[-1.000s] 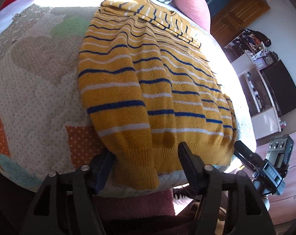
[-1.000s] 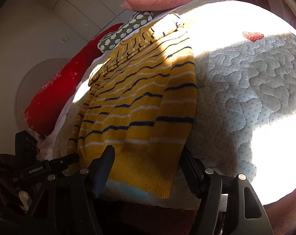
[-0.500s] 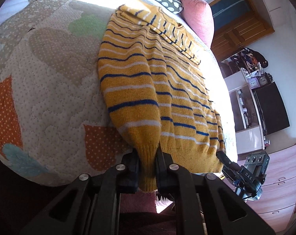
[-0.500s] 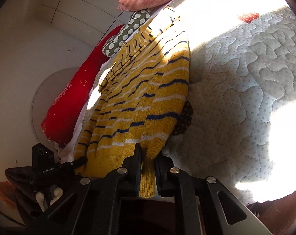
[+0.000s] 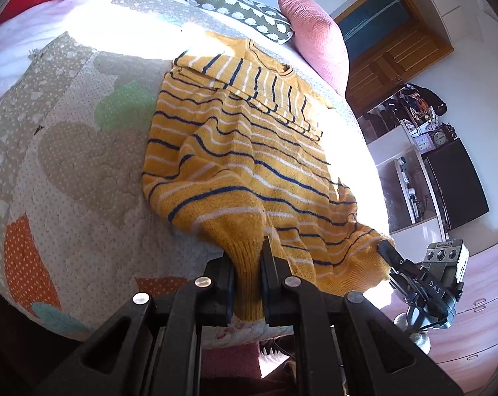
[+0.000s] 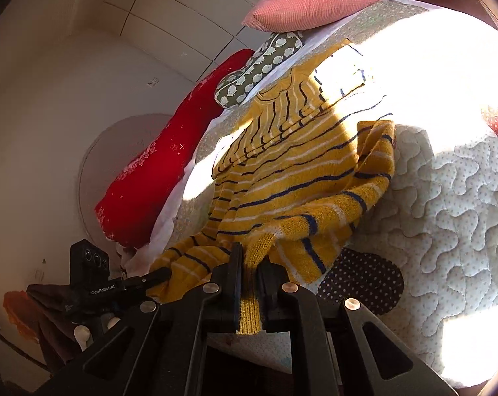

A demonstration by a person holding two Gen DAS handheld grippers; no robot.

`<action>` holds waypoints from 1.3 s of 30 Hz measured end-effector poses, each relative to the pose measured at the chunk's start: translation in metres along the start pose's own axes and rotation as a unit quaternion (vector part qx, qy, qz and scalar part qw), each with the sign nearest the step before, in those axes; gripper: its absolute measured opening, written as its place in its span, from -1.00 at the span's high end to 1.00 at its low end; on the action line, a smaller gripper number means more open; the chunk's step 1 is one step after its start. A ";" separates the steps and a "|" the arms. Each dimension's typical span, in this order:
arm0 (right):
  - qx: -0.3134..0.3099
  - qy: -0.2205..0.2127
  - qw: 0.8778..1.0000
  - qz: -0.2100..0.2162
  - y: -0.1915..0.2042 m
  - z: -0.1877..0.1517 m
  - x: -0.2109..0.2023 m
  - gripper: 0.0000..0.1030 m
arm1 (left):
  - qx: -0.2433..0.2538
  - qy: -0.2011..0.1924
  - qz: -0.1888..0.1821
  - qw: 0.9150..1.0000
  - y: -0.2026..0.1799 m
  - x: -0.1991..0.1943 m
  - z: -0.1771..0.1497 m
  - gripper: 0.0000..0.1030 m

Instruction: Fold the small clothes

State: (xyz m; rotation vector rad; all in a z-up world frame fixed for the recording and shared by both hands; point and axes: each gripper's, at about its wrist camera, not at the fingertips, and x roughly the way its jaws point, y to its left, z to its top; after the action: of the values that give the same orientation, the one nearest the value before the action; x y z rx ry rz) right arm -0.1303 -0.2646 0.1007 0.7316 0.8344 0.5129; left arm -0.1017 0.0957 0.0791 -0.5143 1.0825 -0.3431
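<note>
Sweater (image 5: pixel 242 165), the mustard one with navy and white stripes, lies on the quilted bed (image 5: pixel 67 171), its ribbed hem bunched and lifted off the quilt at both near corners. Your left gripper (image 5: pixel 247 274) is clamped on one corner, your right gripper (image 6: pixel 249 274) on the other. Pink pillow (image 6: pixel 308 6) sits past the collar, probably touching it.

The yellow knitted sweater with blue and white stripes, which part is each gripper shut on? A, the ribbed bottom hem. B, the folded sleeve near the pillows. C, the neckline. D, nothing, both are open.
A: the left gripper and right gripper each pinch the yellow striped sweater's ribbed hem.
</note>
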 end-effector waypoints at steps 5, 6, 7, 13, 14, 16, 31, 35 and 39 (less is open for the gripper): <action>-0.012 -0.012 1.000 0.002 0.009 0.037 0.014 0.85 | 0.019 -0.022 0.022 0.999 -0.018 0.005 0.039 0.77; -0.015 -0.014 1.000 0.001 0.011 0.045 0.017 0.85 | 0.023 -0.025 0.027 0.999 -0.022 0.006 0.047 0.77; -0.018 -0.017 1.000 0.000 0.013 0.051 0.019 0.85 | 0.028 -0.028 0.031 0.999 -0.025 0.007 0.055 0.77; -0.039 -0.032 0.999 -0.013 0.025 0.100 0.030 0.85 | 0.042 -0.033 0.056 0.997 -0.042 0.023 0.107 0.77; -0.040 -0.034 0.998 -0.017 0.026 0.110 0.035 0.85 | 0.044 -0.034 0.062 0.997 -0.046 0.027 0.116 0.77; -0.034 -0.035 0.999 -0.024 0.025 0.128 0.046 0.85 | 0.048 -0.035 0.072 0.996 -0.051 0.036 0.136 0.77; 0.020 -0.012 0.993 -0.113 -0.036 0.239 0.154 0.86 | 0.023 0.013 0.143 0.989 -0.041 0.158 0.261 0.77; 0.003 0.002 0.987 -0.160 -0.052 0.250 0.186 0.86 | 0.007 0.035 0.137 0.990 -0.025 0.189 0.279 0.75; 0.031 0.012 0.984 -0.177 -0.076 0.259 0.206 0.85 | -0.033 0.051 0.096 0.993 -0.006 0.201 0.293 0.73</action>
State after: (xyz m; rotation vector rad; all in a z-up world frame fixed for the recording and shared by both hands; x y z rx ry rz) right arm 0.2072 -0.2746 0.0641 0.6176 0.9816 0.1771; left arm 0.2492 0.0563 0.0411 -0.4500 1.2357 -0.1659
